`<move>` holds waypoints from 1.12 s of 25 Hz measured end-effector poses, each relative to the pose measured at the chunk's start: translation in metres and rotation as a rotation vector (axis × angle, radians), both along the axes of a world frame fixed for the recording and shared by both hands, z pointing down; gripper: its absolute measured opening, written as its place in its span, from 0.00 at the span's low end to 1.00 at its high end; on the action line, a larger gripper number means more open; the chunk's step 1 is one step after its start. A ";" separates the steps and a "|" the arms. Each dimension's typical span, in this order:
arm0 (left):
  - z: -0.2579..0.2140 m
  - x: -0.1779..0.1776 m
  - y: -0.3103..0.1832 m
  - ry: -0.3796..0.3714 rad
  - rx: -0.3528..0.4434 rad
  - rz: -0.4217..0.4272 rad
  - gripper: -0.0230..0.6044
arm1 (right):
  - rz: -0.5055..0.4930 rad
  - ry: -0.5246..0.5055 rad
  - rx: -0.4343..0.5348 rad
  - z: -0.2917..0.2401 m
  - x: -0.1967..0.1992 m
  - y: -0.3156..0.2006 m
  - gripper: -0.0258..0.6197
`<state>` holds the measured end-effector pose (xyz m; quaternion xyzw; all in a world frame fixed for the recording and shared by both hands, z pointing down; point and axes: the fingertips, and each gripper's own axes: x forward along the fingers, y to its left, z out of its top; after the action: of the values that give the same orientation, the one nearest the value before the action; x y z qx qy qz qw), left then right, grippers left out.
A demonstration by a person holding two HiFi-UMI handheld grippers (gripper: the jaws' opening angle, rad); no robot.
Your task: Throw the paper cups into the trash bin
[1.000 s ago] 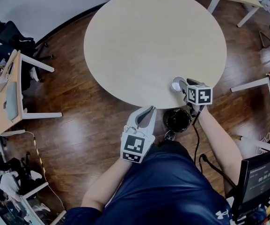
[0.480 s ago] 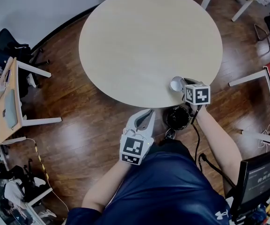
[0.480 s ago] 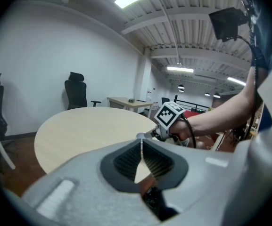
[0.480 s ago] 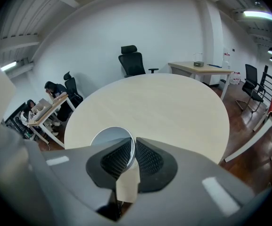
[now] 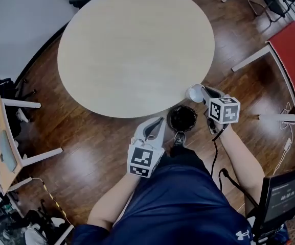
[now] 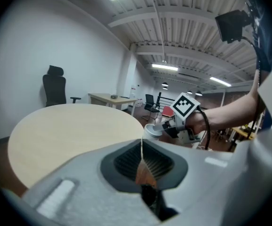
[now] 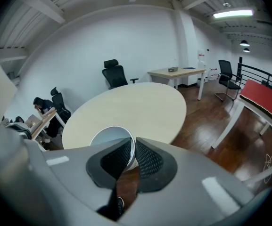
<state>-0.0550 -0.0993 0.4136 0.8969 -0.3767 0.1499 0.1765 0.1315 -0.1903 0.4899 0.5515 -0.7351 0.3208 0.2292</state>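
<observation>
The right hand-held gripper [image 5: 202, 92], jaws just closed, pinches the cup [image 5: 194, 93] by its wall at the rim. It holds it off the surface [image 5: 132, 50] edge, near the bin [image 5: 182, 118], apparently ready to drop. The left hand-held gripper [image 5: 157, 126] hangs clenched, empty.

Left gripper [image 6: 142, 144] jaws are closed together, empty. Beyond them, right gripper [image 6: 163, 125] grips a cup [image 6: 150, 131] at the table [image 6: 65, 126] edge.

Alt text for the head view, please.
The right gripper, jaws just closed on a paper cup, holds it at the edge of the round table, near the black trash bin. The left gripper is shut and empty.
</observation>
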 end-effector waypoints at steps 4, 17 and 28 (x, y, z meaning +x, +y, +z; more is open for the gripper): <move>0.003 0.037 0.006 0.008 -0.004 0.095 0.05 | 0.104 0.002 -0.025 0.010 0.050 0.031 0.10; 0.052 0.040 0.050 -0.093 -0.141 0.155 0.05 | 0.207 -0.007 -0.208 0.132 0.086 0.110 0.10; 0.165 0.072 0.062 -0.155 -0.283 0.204 0.04 | 0.077 -0.065 -0.222 0.285 0.046 0.133 0.09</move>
<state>0.0166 -0.0373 0.5781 0.8824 -0.2713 0.2873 0.2553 0.1777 -0.0578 0.7747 0.5400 -0.6804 0.4264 0.2523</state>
